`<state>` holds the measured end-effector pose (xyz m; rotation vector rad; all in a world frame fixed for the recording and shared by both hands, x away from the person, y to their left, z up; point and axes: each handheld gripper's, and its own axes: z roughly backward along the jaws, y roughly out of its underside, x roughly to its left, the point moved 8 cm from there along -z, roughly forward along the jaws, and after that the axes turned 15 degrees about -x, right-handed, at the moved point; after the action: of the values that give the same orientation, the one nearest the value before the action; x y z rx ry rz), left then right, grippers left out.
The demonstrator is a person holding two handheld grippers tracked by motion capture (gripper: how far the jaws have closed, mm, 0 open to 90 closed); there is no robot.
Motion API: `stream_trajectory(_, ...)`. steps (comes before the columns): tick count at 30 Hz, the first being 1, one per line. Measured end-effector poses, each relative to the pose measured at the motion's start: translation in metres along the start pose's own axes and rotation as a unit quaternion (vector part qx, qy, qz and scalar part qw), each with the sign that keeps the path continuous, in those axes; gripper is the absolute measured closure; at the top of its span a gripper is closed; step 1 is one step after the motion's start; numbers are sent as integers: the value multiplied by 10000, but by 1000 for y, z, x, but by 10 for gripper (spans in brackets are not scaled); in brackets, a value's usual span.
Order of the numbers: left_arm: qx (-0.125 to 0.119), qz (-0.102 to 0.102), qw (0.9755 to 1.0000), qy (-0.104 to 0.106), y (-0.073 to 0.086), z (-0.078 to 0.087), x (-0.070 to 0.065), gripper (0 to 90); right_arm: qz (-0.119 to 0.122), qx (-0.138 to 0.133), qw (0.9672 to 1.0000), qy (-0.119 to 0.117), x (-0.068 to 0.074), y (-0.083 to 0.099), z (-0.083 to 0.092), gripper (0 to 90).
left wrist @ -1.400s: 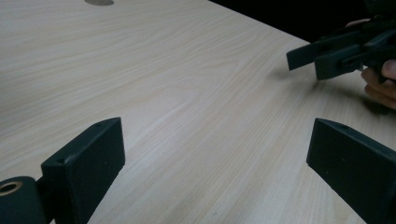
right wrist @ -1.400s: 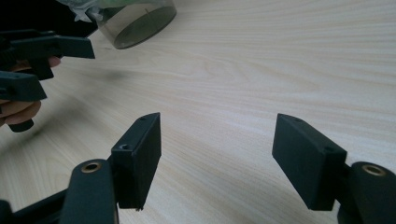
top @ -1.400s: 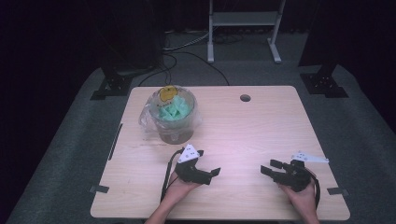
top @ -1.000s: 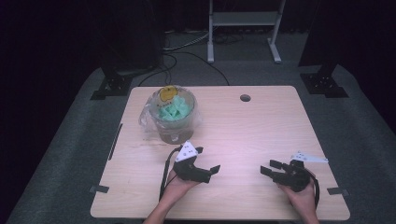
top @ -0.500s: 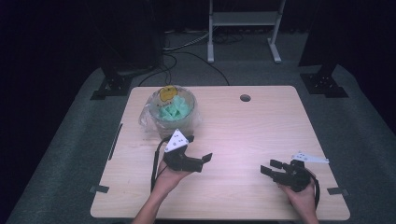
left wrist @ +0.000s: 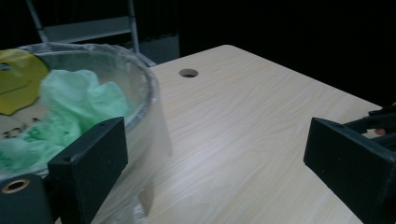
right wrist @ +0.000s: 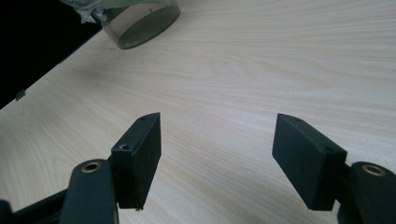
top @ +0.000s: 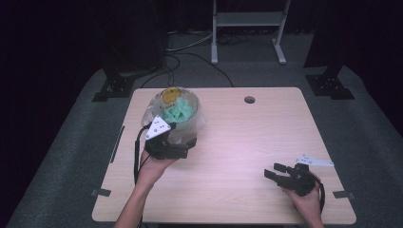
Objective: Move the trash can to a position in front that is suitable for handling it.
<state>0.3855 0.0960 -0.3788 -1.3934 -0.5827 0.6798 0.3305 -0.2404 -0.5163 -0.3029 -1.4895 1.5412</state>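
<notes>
Left tool (top: pixel 167 148), jaws wide apart and holding nothing, beside the round clear container lined with thin plastic film (top: pixel 178 118) at the far left of the pale wood-grain table (top: pixel 247 142). Crumpled green bags (left wrist: pixel 70 105) fill it. Risk: a jaw snagging the loose film could tip the container. Right tool (top: pixel 285 176) rests spread and unladen, near right.

A dark recording lab: black drapes, grey carpet (top: pixel 57 156), lone wooden table (top: pixel 266 128), metal stand (top: pixel 247 19).

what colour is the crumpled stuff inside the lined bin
Light green crumpled stuff, beside a yellow piece; clearest in the left gripper view.
</notes>
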Motion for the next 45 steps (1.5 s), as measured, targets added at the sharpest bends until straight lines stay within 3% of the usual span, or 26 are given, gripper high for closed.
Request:
stream_trajectory(7,35,-117,9995,-284,-7,7,20,51,20,9,10000,-3,0,1,-1,320)
stream_trajectory(17,57,-89,9975,-699,-13,11,55,51,51,30,10000,-22,2,1,-1,321)
stream_trajectory(26,224,25,9941,-1061,-5,6,84,51,49,49,10000,-41,3,2,-2,321)
stream_trajectory(33,198,301,9904,-1337,0,-2,107,51,49,56,10000,-46,3,2,-2,320)
stream_trajectory(40,293,482,9877,-1460,7,-13,121,75,42,46,10000,-52,4,2,-2,321)
stream_trajectory(45,446,522,9873,-1430,14,-17,125,123,45,42,10000,-57,4,2,-2,320)
